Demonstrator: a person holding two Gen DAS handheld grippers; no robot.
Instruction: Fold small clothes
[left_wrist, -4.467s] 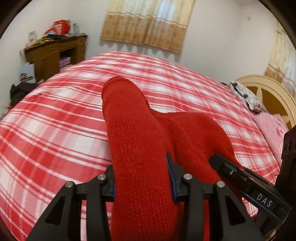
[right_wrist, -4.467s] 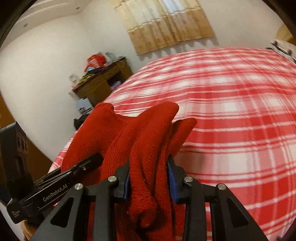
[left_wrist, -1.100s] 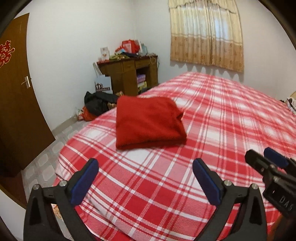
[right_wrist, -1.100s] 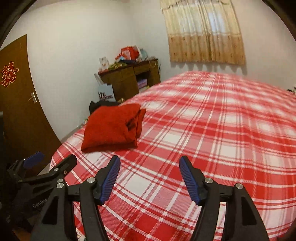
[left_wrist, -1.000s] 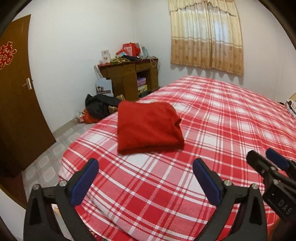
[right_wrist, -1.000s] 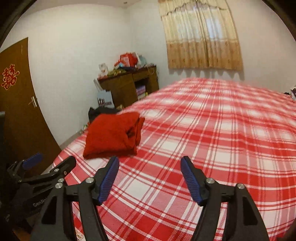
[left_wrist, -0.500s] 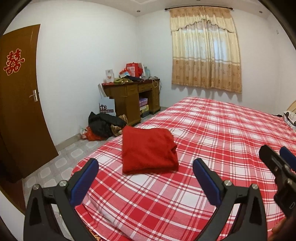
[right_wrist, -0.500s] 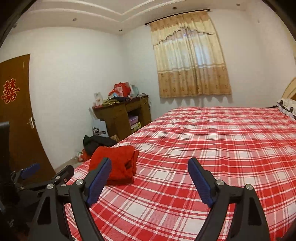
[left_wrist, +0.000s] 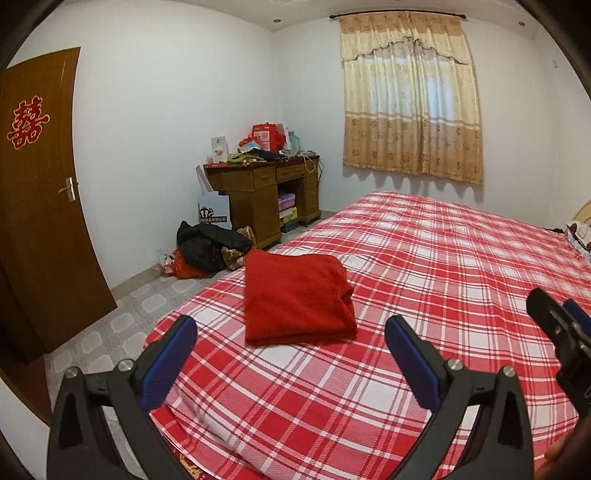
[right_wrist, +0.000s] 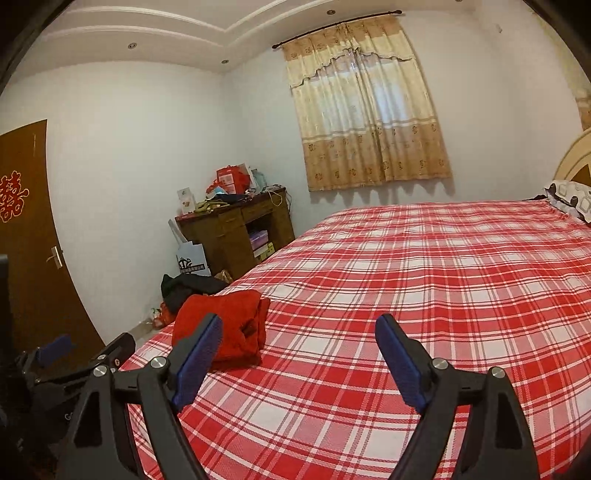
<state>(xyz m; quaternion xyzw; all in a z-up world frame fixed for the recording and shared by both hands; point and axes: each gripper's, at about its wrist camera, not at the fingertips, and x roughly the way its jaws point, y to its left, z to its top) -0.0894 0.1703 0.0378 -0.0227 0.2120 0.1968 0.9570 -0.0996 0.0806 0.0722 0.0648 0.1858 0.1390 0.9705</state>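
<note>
The folded red garment lies near the bed corner — at 12 o'clock from the left tool, 10 o'clock from the right tool. Both tools gape wide, empty. Risk: another nudge could spill the loose folds — or slide it off the edge.

The red knitted garment lies folded into a thick, roughly square bundle, flat on the red-and-white checked bed near its corner. Its smooth top face is unwrinkled; the layered edges and a rolled fold show along the right side. From the right wrist view it looks lumpier.
</note>
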